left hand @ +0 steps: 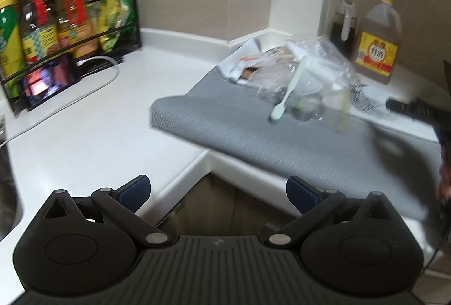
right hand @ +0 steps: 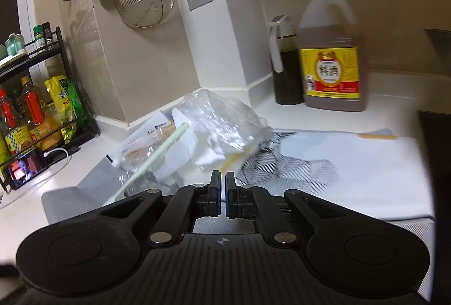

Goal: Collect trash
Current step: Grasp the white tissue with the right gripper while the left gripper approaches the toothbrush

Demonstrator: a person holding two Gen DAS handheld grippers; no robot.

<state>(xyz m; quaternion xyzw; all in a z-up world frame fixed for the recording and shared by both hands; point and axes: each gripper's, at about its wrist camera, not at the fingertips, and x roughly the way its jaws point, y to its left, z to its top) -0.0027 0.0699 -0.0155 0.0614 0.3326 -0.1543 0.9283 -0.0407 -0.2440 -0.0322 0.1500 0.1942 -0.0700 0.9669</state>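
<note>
From the left wrist, the left gripper hangs with its jaws wide apart over the counter edge, well short of the clear plastic bag of trash lying on the grey mat. From the right wrist, the right gripper has its jaws drawn together with nothing visibly between them, the bag just beyond its tips, a pale green toothbrush poking out.

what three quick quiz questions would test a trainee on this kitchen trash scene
1. True or false: the left gripper is open and holds nothing.
2. What does the clear plastic bag of trash rest on? A) grey mat B) sink C) black rack
3. Which object stands beside the big yellow-capped jug, nearer the corner?

Key:
1. True.
2. A, the grey mat.
3. The dark bottle with a white handle.
</note>
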